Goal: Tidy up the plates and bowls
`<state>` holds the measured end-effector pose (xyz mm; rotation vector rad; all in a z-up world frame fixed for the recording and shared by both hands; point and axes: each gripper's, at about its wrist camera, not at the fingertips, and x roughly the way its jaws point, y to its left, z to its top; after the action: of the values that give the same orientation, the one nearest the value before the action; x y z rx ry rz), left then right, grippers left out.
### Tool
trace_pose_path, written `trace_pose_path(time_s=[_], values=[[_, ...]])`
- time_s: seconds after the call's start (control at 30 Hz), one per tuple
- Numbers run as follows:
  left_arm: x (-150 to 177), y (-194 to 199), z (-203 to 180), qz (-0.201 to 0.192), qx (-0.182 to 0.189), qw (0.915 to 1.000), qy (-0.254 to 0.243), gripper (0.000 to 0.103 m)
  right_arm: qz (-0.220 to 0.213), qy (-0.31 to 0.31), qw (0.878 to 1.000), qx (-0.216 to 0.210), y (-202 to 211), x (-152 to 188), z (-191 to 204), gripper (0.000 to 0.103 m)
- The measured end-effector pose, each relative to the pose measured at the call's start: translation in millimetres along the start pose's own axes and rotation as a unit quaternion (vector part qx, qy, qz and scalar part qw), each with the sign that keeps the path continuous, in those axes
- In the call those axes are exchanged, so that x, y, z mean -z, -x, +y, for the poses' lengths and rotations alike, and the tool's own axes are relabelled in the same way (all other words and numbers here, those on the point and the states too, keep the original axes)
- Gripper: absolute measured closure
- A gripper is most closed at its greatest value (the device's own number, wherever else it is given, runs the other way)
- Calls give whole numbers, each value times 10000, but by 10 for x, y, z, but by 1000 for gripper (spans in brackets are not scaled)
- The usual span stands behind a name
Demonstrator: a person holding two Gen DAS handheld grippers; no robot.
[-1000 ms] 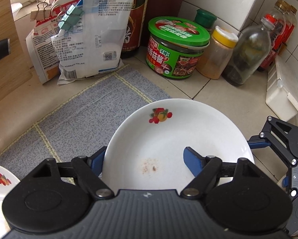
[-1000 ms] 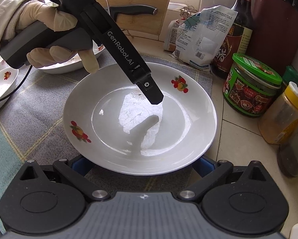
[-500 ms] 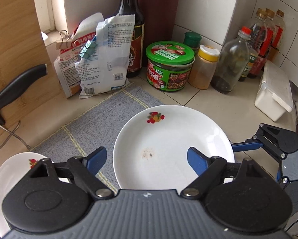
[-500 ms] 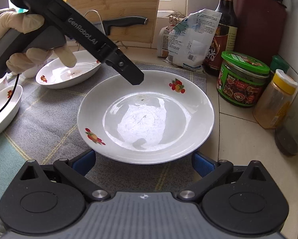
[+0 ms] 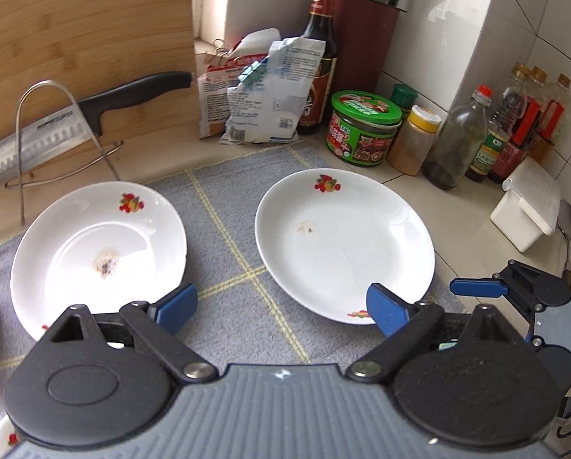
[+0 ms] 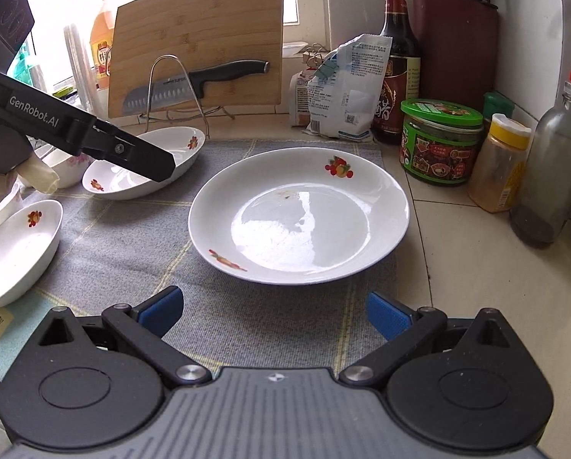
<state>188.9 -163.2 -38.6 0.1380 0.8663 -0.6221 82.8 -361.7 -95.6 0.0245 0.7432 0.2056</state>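
Two white plates with fruit prints lie on a grey mat (image 5: 232, 252). The right plate (image 5: 343, 248) sits ahead of my right gripper (image 6: 274, 313), which is open and empty, a little short of that plate's (image 6: 300, 214) near rim. My left gripper (image 5: 281, 310) hovers over the mat between the two plates; its jaws are opening with nothing between them. Its left pad is near the rim of the left plate (image 5: 98, 244). In the right wrist view, a left-gripper finger (image 6: 132, 153) hangs over that left plate (image 6: 144, 168). A small white bowl (image 6: 14, 248) sits at the mat's left.
Behind the mat stand a cutting board (image 5: 86, 46), a knife (image 5: 75, 122) on a wire rack, clipped bags (image 5: 262, 91), a dark sauce bottle (image 5: 320, 57), a green-lidded jar (image 5: 362, 130), a yellow-capped jar (image 5: 415, 141) and several bottles. A white box (image 5: 526, 206) sits at the right. A flowered bowl (image 6: 62, 166) lies far left.
My left gripper has pulled back and leftward off the right plate, jaws spreading wider; the left plate has come into its view. My right gripper has backed slightly from the plate.
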Motion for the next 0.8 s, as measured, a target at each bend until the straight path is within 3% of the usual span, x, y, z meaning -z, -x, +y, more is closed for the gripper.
trace_pose_path(time_s=[0.4,0.8], values=[[330,261,66,-265,-513,9968,549,8,97,11,9996,-281,58,98,257,0],[617,516,374,-321,-321,9980,431,8,134,140,9996,-199,39,172,754,0]])
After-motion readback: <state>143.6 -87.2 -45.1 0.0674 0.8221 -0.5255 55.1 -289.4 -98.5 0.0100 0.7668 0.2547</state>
